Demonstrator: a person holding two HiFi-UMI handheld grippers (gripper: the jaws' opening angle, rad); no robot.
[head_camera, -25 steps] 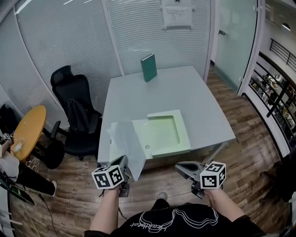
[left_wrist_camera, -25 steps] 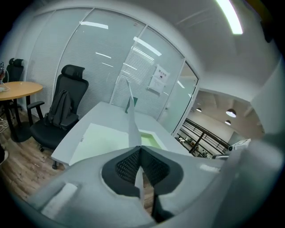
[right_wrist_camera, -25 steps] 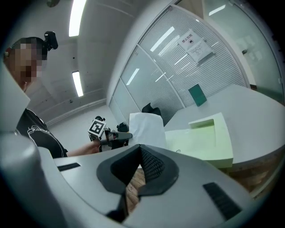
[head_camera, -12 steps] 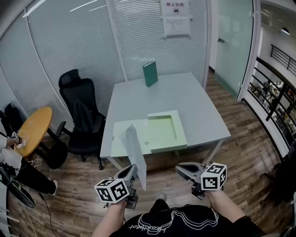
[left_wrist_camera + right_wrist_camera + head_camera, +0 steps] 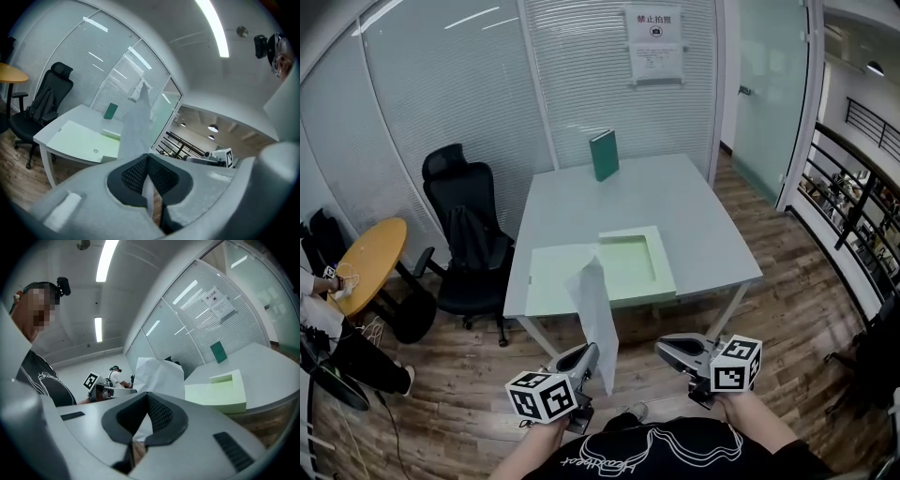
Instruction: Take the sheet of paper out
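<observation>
shirt print (image 5: 642, 442): white line drawing/script on black; not readable.
L gripper (image 5: 585, 355): jaws clamped on the lower edge of the sheet of paper (image 5: 594, 307), pinched thin betw. the pads.
R gripper (image 5: 668, 344): jaws together, nothing betw. them; just beside the sheet, not touching.
marker cubes (image 5: 542, 396): b/w square codes only, no words.
sheet position: up in the air in front of the person, well clear of the table (image 5: 694, 211).
step: sheet looks fully out. Hold the pinch firm, move slow so it doesn't flap or crease, keep R clear.
green box (image 5: 630, 269): open, pale, on the near table edge; no label seen.
green book (image 5: 603, 155): upright at the far edge; cover blank.
wall notice (image 5: 654, 37): printed sheet on the glass; prob. a line of characters on top, too small to read.
</observation>
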